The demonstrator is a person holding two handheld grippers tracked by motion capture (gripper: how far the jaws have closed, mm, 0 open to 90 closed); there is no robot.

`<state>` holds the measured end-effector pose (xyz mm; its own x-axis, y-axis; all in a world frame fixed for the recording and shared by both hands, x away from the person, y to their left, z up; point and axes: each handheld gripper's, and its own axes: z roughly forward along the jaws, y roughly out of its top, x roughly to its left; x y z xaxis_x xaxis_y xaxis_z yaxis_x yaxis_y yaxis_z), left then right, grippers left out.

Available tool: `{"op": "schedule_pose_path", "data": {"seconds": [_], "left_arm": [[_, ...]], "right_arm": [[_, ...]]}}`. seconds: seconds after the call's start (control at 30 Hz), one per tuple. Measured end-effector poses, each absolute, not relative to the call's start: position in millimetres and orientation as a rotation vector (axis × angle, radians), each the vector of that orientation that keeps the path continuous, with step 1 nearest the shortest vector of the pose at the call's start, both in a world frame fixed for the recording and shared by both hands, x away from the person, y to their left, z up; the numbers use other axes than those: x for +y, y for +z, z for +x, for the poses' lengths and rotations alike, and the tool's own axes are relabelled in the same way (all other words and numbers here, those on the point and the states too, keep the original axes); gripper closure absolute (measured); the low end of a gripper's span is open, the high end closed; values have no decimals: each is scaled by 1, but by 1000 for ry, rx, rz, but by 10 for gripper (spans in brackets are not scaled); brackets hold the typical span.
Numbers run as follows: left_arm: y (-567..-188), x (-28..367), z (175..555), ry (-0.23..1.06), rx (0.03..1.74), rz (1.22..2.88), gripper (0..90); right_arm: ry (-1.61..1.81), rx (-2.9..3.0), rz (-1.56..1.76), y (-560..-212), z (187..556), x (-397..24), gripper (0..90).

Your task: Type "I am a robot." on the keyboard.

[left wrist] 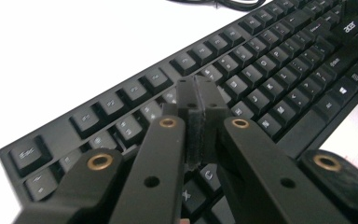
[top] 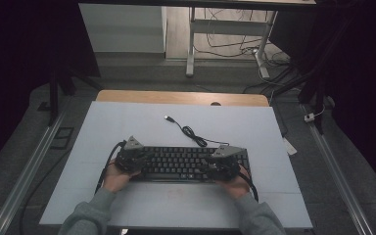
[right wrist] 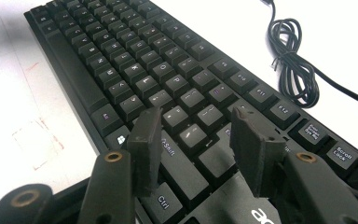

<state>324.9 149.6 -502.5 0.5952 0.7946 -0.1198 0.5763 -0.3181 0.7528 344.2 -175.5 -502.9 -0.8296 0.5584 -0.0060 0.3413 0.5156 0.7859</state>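
A: A white worktop [top: 127, 127] carries a black keyboard [top: 186, 164], which lies crosswise near the person's edge, between the two hands.

B: And the hands themselves?

A: Grey sleeves come in from the bottom of the high view. The left hand [top: 115, 177] sits at the keyboard's left end, the right hand [top: 235, 183] at its right end, each holding a tool.

B: What of the lead?

A: The keyboard's cable [top: 193, 134] runs from the back edge, bunches into a loose coil on the white surface just behind the keys, and ends in a plug [top: 168, 118] lying farther back. In the right gripper view the coil [right wrist: 293, 56] rests beside the function row.

B: State of the left tool?

A: The left tool [left wrist: 197, 100] is closed, its pads pressed flat together with nothing between them. It hangs over the letter keys at the left of the board; whether the tips touch a key cannot be told.

B: And the right?

A: The right tool [right wrist: 200, 135] stands open, jaws well apart above the keys near Shift [right wrist: 175, 156] and Ctrl [right wrist: 164, 200], gripping nothing.
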Motion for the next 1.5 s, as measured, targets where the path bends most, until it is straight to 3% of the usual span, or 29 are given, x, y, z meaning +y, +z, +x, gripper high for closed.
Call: {"op": "schedule_pose_path", "data": {"seconds": [1.5], "left_arm": [[-523,126,337,356,1075,2118,886]], "right_arm": [[1197,2503,758,-504,345,-174,536]]}}
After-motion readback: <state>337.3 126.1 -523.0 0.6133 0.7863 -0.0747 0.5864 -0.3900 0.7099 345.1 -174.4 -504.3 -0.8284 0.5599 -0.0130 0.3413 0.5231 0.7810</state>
